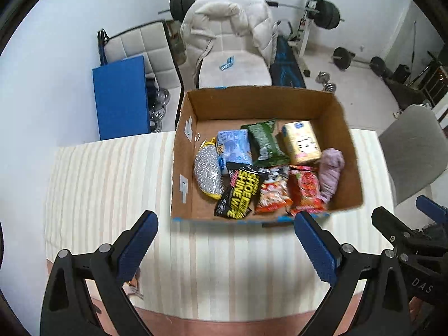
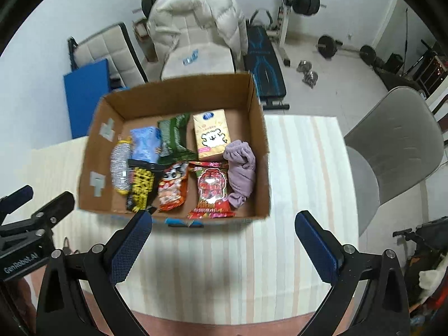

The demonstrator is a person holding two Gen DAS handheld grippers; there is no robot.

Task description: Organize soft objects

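Both grippers, left gripper (image 1: pixel 225 224) and right gripper (image 2: pixel 224 222), hang spread wide and empty over the striped tablecloth (image 1: pixel 112 184). Beyond their tips sits the cardboard box (image 1: pixel 260 98), holding 8 soft items, among them a purple cloth (image 2: pixel 241 172) against its right wall.

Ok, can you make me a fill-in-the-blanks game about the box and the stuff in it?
1. All the packets lie inside a ____ box.
2. The rolled cloth in the box is ____ in colour.
3. The black packet has ____ letters on it.
4. Both the left gripper and right gripper hold ____.

Missing words: cardboard; purple; yellow; nothing
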